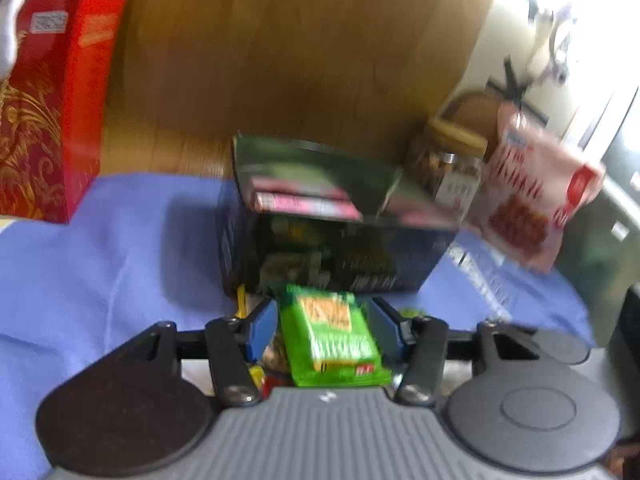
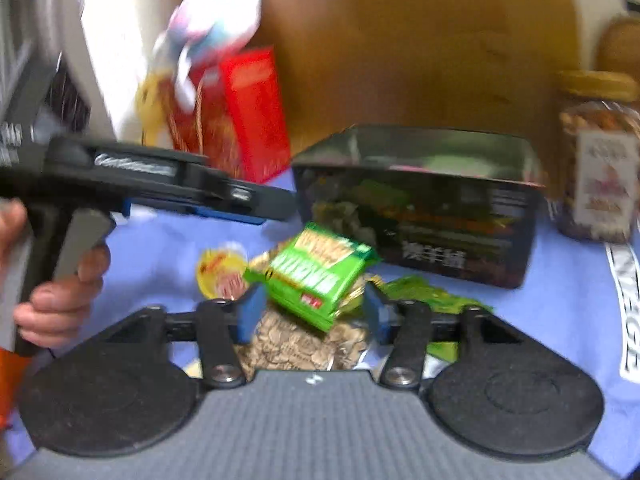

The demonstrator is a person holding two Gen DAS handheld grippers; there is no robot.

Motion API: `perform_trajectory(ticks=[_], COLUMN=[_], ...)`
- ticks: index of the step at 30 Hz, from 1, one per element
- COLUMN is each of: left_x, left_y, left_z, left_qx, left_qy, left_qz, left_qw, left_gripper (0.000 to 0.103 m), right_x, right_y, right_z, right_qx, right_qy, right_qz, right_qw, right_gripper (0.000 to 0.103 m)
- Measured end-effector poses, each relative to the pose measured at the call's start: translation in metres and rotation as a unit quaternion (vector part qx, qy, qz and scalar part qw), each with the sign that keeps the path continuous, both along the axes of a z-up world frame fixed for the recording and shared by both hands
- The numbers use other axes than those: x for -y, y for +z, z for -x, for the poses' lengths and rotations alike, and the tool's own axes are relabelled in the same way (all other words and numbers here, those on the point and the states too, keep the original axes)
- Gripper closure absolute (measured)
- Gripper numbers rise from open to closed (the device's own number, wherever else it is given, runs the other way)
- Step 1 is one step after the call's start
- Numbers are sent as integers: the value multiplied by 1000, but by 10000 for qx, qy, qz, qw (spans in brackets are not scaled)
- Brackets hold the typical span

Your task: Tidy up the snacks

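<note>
A green cracker pack (image 1: 332, 336) fills the gap between the blue pads of my left gripper (image 1: 324, 308), which seems shut on its sides. In the right wrist view the same pack (image 2: 316, 272) hangs tilted above a pile of snacks. My right gripper (image 2: 314, 304) is open around it, with a gap at each pad. The left gripper (image 2: 288, 210) reaches in from the left, held by a hand (image 2: 56, 304). Just beyond stands an open dark box (image 1: 340, 248) (image 2: 420, 216) with pink packs (image 1: 308, 200) inside. Both views are blurred.
A blue cloth (image 1: 100, 260) covers the table. A seed bag (image 2: 304, 348), a yellow round snack (image 2: 220, 272) and more green packs (image 2: 432, 292) lie below. A red box (image 1: 52, 100) stands at left, a nut jar (image 2: 600, 152) and a pink bag (image 1: 536, 196) at right.
</note>
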State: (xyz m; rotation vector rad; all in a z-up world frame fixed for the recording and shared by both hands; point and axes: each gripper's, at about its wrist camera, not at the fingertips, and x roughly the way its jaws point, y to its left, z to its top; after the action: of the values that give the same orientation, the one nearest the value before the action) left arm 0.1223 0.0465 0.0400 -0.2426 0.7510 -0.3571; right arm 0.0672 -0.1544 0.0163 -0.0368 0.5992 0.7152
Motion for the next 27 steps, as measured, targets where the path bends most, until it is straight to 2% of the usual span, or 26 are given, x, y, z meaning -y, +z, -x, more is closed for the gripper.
perform_trajectory(ticks=[1,3,5,8,9,13,16,21,27], left_x=[3,9,14,17,15,14,15,24,25], left_y=[-4,-14,-17,-18,-16,-5,3,17,51], left_z=[-2,-4,0,7,11,32,53,84,70], left_qx=[-78,-176,-97,-61,-75,54,206,466,769], left_qy=[-61,-60,-84,-33,-29,28,24,77,60], left_qz=[-55,-249,-328,-330,-264,64,246,162,236], left_qw=[9999,9995,9994,9994,9996,10000,9995,9988,9967], left_gripper=[51,53,54,57,58,61,61,61,61], right_x=[-8,-19,-22,-11,-7,13,25,32,27], right_y=[-3,-8,-13,-16,-16,-10,0,11,34], right_z=[0,-7,-8,-17,-15,2,26,50,50], right_qx=[95,182,246,-105,-136,-268,-80,105,604], right_qy=[55,165,136,58,-23,-108,-125,-79,-148], right_qz=[173,447,504,155,75,-353,-540,-677,-667], right_qw=[9998,9987,9983,9998,9999,9990,9984,9976,9958], right_gripper=[29,29,30,39,46,54,55,56,56])
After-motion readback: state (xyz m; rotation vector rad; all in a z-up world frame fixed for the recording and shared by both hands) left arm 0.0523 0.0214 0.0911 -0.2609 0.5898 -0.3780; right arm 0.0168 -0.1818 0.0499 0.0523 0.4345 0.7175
